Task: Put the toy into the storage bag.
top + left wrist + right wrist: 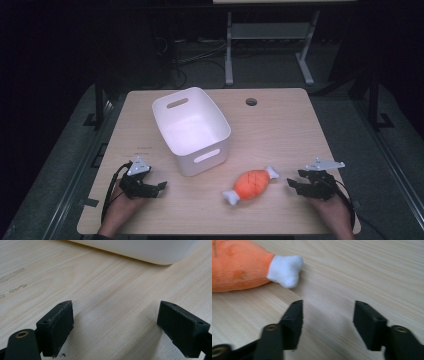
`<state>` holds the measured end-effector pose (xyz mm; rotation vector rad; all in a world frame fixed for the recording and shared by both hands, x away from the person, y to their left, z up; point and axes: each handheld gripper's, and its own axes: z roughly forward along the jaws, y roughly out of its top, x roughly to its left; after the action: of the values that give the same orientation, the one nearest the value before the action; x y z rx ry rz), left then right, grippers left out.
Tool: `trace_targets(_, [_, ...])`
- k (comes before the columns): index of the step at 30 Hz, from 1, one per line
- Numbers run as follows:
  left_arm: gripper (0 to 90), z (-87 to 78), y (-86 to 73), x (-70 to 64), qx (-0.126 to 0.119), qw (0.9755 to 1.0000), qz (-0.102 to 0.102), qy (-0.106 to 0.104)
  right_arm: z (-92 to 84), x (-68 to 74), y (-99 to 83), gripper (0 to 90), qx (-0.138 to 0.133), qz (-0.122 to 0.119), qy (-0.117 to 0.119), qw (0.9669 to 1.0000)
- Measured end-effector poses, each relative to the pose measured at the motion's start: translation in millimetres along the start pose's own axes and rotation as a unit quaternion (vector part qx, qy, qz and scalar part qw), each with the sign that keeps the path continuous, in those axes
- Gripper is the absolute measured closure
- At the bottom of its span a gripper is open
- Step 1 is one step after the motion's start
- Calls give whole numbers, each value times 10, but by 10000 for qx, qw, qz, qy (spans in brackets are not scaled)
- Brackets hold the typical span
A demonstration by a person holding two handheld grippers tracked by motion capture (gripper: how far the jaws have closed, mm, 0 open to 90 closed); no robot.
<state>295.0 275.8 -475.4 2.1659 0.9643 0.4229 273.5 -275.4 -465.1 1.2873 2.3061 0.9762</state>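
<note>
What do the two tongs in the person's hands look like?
Both the left tongs and the right tongs are black, with two blocky flat jaws, brass-coloured screw holes, a grey three-cornered plate on top and a black trailing cable. No sleeves show.

High view: fixed above near edge of table (280,125), looking forward and down, whole tabletop and floor behind in frame.

Left gripper view: low, close to tabletop, looking along own jaws toward base of white bin (140,251); shares bin (192,130) with high view.

Right gripper view: low, close to tabletop, looking along own jaws toward white end of plush toy (249,265); shares toy (252,184) with high view.
</note>
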Motion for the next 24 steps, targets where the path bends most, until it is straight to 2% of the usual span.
trace_targets(1, [131, 0, 0, 0, 0, 10000, 0, 0, 0, 0, 0, 460, 0, 0, 0, 10000])
trace_targets(2, [131, 0, 0, 0, 0, 10000, 0, 0, -4, 0, 23, 581, 48, -114, 102, 9999])
trace_targets(3, [131, 0, 0, 0, 0, 10000, 0, 0, -4, 0, 23, 581, 48, -114, 102, 9999])
trace_targets(4, [131, 0, 0, 0, 1, 10000, 0, -1, -20, 4, 55, 710, 64, -220, 170, 9996])
trace_targets(5, [131, 0, 0, 0, 0, 10000, 0, 0, -20, 4, 55, 710, 64, -220, 170, 9996])
trace_targets(6, [131, 0, 0, 0, 0, 10000, 0, -1, -48, 12, 88, 846, 25, -325, 228, 9992])
trace_targets(7, [131, 0, 0, 0, 0, 10000, 0, -1, -48, 12, 88, 846, 25, -325, 228, 9992])
trace_targets(8, [131, 0, 0, 0, 0, 10000, 0, 0, -64, 20, 104, 898, -3, -361, 260, 9990])
trace_targets(10, [131, 0, 0, 0, 0, 10000, 1, 0, -96, 21, 142, 899, -21, -405, 470, 9981])
trace_targets(12, [131, 0, 0, 0, 1, 10000, 2, 0, -101, 21, 152, 899, -10, -429, 552, 9976])
trace_targets(13, [131, 0, 0, 0, -1, 10000, -1, 0, -101, 18, 170, 898, -48, -483, 722, 9962])
trace_targets(14, [131, 0, 0, 0, 0, 10000, 0, 0, -101, 18, 170, 898, -48, -483, 722, 9962])
trace_targets(16, [131, 0, 0, 0, -1, 10000, -1, -1, -106, 34, 195, 898, -35, -479, 874, 9950])
trace_targets(18, [130, 0, 0, 1, 0, 10000, 0, -2, -116, 76, 241, 898, -44, -616, 1086, 9922])
trace_targets(19, [130, 0, 0, 1, 0, 10000, 0, -1, -116, 76, 241, 898, -44, -616, 1086, 9922])
trace_targets(20, [131, 1, 1, 1, -1, 10000, -1, 0, -120, 108, 270, 897, -74, -687, 1221, 9901])
trace_targets(21, [131, 2, 2, 3, 1, 10000, 0, 3, -120, 108, 270, 897, -74, -687, 1221, 9901])
trace_targets(22, [130, 5, 5, 4, 6, 10000, -4, 5, -120, 146, 300, 898, -62, -772, 1342, 9879])
trace_targets(24, [130, 6, 6, 4, 10, 10000, -6, 9, -113, 184, 329, 897, -92, -839, 1454, 9858])
